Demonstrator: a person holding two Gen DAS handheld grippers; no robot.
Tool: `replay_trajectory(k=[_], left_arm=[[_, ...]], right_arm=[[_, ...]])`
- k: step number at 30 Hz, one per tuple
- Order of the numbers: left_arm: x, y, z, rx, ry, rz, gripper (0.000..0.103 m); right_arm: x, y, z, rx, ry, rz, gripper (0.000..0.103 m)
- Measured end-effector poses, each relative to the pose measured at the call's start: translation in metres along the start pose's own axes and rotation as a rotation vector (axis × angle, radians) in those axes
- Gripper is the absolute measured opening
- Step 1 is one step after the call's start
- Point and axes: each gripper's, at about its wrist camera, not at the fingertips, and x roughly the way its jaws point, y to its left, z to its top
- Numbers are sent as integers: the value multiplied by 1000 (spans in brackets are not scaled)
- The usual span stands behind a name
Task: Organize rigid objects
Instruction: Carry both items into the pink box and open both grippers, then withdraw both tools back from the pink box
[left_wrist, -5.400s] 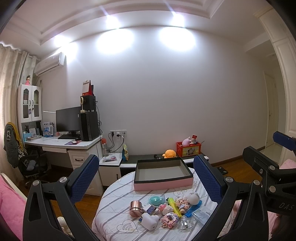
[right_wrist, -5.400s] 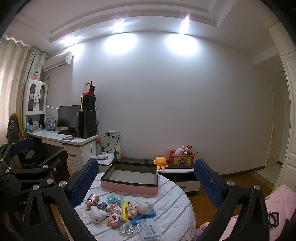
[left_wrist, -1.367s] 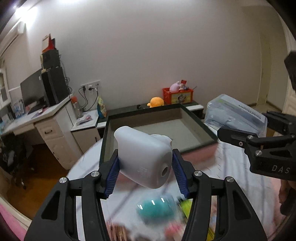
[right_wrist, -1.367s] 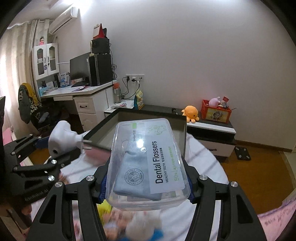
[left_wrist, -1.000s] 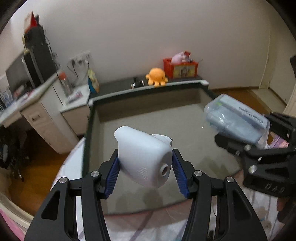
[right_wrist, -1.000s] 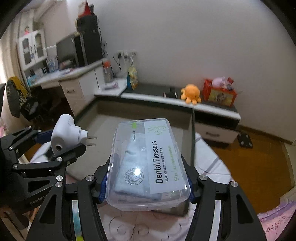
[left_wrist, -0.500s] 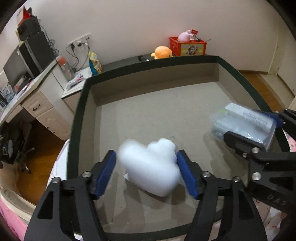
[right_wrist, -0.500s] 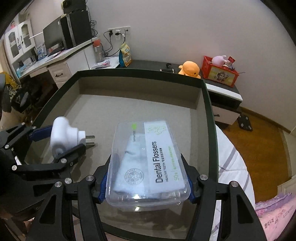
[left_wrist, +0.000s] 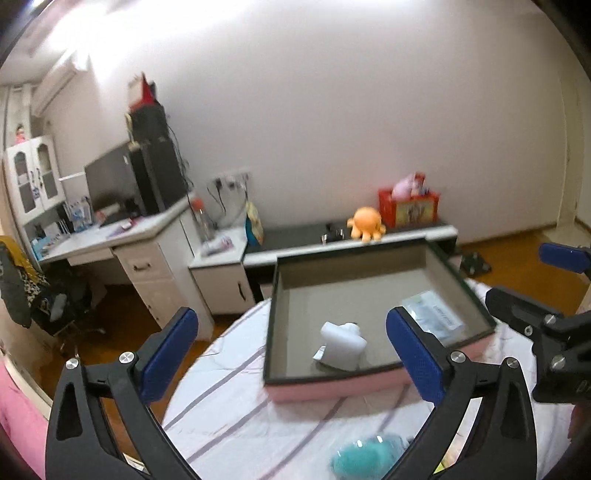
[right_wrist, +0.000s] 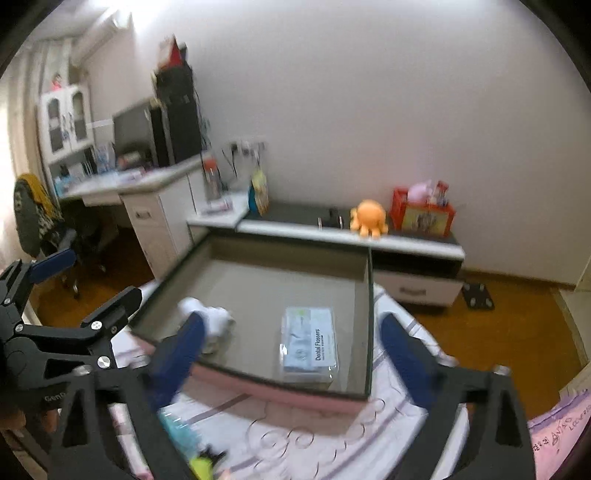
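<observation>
Two handheld grippers hover side by side above a round desk (left_wrist: 236, 413) covered in a white cloth with purple stripes, both angled gently downward toward a shallow box (left_wrist: 334, 391) with pink outer walls and a dark rim.

The left gripper (left_wrist: 291, 347) has its blue-padded jaws spreading wide, with nothing between them. It sits back from the box's near wall, above the cloth. Seen between its jaws, a white plug-in adapter (left_wrist: 341, 349) lies on its side on the grey floor of the box, toward the near left.

The right gripper (right_wrist: 291, 354) is also opening, its jaws wide apart and empty, positioned just short of the box's near edge. A clear plastic case labelled "Dental Flossers" (right_wrist: 309, 343) lies flat inside the box, near its right wall, apart from the adapter.

On the cloth nearer the cameras, a blurred teal object (left_wrist: 365, 456) rests outside the box. Behind the desk, an orange plush octopus (left_wrist: 365, 224) sits on a low cabinet.
</observation>
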Motion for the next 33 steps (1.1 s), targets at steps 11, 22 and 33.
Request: replay_trajectory(k=[11, 22, 33], left_arm=[[-141, 12, -40, -63, -174, -38, 103], [-223, 8, -83, -47, -268, -70, 103], [-237, 27, -113, -87, -242, -54, 103]], right_arm=[[-147, 31, -58, 21, -227, -23, 103], [-220, 59, -104, -2, -315, -119, 103], [-242, 68, -132, -44, -321, -203, 103]])
